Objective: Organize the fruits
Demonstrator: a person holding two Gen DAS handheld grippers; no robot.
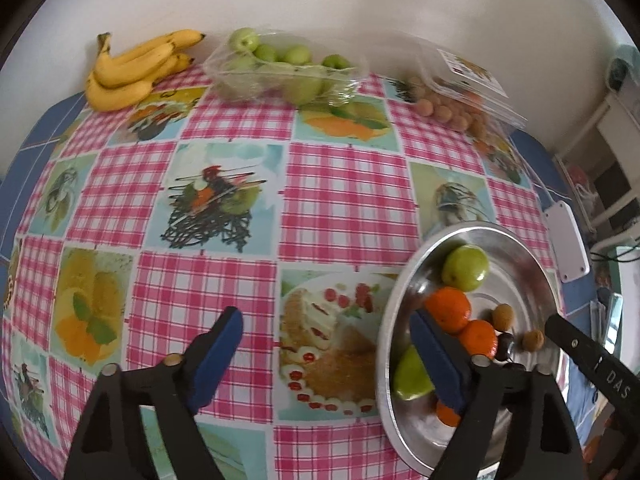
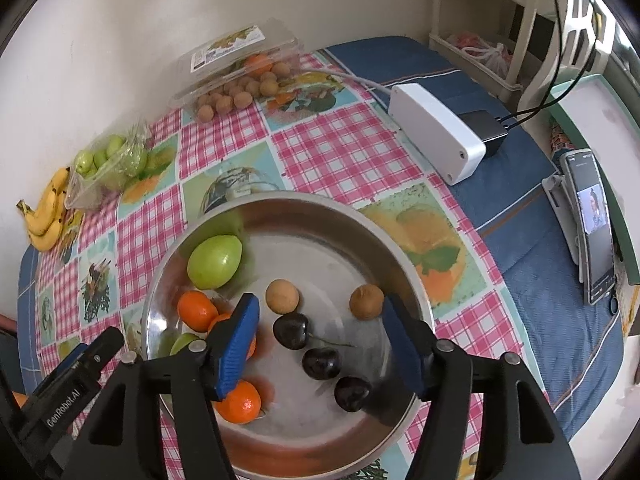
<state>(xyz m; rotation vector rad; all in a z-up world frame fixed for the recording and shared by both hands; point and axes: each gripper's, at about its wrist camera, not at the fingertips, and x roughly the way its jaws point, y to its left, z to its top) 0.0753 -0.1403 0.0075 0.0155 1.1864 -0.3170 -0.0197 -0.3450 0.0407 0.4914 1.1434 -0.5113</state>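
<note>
A steel plate (image 2: pixel 404 280) (image 1: pixel 532 276) holds a green fruit (image 2: pixel 215 261), three oranges (image 2: pixel 197 310), two brown longans (image 2: pixel 282 296), three dark cherries (image 2: pixel 291 331) and a second green fruit (image 1: pixel 412 376). My right gripper (image 2: pixel 320 344) is open and empty above the plate, its fingers on either side of the cherries. My left gripper (image 1: pixel 326 356) is open and empty above the tablecloth left of the plate, its right finger over the plate's rim. Bananas (image 1: pixel 136 66), a bag of green fruits (image 1: pixel 280 68) and an open clear box of longans (image 1: pixel 456 100) lie along the wall.
A white box (image 2: pixel 436 132) with a black plug and cables sits right of the plate. A phone on a stand (image 2: pixel 592 224) is at the table's right edge. A white shelf (image 2: pixel 500 20) stands beyond the table's corner.
</note>
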